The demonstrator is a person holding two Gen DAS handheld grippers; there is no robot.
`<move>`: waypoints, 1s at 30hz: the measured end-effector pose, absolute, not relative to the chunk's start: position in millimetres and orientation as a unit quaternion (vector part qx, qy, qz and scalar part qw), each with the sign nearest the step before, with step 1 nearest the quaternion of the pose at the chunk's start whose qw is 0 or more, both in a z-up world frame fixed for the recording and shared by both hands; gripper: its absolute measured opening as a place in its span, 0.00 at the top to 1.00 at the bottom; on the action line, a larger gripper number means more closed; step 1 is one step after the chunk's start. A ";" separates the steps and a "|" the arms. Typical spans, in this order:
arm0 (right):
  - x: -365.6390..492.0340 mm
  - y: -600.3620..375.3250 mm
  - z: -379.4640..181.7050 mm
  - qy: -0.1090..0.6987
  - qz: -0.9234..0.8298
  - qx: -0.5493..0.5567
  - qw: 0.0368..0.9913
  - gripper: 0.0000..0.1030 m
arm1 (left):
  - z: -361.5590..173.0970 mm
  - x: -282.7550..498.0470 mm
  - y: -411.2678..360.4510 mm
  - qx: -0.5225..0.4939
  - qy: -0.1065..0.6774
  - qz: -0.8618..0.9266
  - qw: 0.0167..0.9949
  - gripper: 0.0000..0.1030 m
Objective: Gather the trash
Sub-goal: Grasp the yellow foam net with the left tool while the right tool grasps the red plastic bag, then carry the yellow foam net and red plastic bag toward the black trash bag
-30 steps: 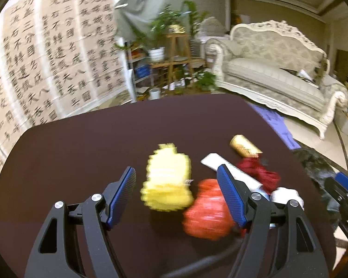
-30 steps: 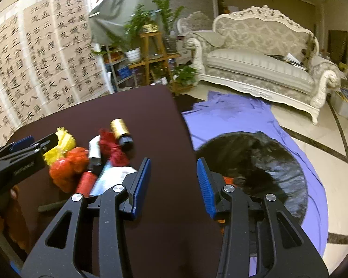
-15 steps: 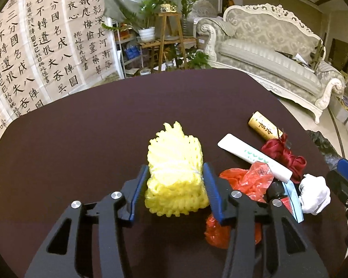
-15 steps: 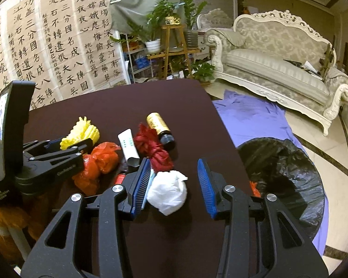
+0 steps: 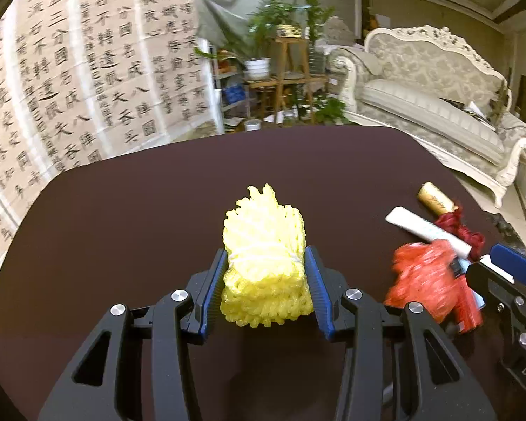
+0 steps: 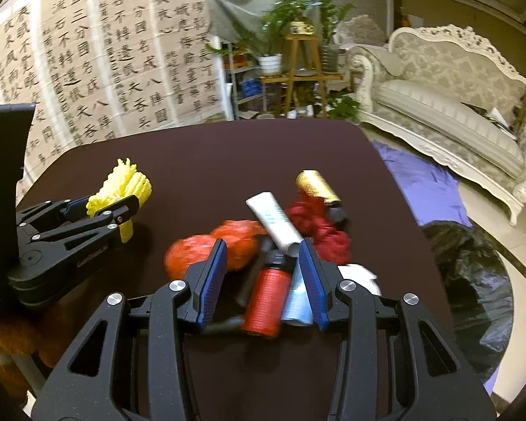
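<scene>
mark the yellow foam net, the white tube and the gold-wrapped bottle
yellow foam net [image 5: 264,245], left wrist view, middle of the bundle
white tube [image 6: 274,218], right wrist view, mid-body by the green print
gold-wrapped bottle [image 6: 315,186], right wrist view, gold foil body

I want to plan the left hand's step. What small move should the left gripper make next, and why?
Probably lift the yellow foam net straight up off the dark table. The left gripper has both blue pads against its sides, so the grasp looks made. The black trash bag lies on the floor past the table's right edge, so carrying comes after.
</scene>
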State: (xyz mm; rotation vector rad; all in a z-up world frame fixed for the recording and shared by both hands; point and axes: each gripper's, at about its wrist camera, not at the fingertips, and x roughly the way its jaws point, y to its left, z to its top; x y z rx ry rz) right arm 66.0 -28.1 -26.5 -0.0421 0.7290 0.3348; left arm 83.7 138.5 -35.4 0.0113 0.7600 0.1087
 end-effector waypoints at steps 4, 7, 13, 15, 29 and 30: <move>64.2 -8.4 -27.3 0.356 0.181 -0.028 0.917 0.49 | -35.5 71.1 160.3 -0.002 0.371 0.077 0.926 0.57; 66.5 5.0 -30.6 0.360 0.187 -0.034 0.913 0.48 | -35.8 64.1 174.9 -0.011 0.371 0.091 0.924 0.57; 75.1 18.2 -44.3 0.383 0.177 -0.038 0.906 0.48 | -40.4 54.5 188.7 -0.026 0.372 0.107 0.922 0.57; 76.9 21.3 -49.5 0.390 0.172 -0.043 0.904 0.48 | -41.0 52.5 189.0 -0.030 0.372 0.107 0.921 0.57; 69.5 28.2 -53.8 0.383 0.173 -0.069 0.905 0.57 | -43.8 49.2 195.2 -0.043 0.368 0.103 0.923 0.57; 67.3 27.5 -51.9 0.379 0.174 -0.069 0.906 0.57 | -43.8 48.6 194.8 -0.043 0.367 0.102 0.924 0.57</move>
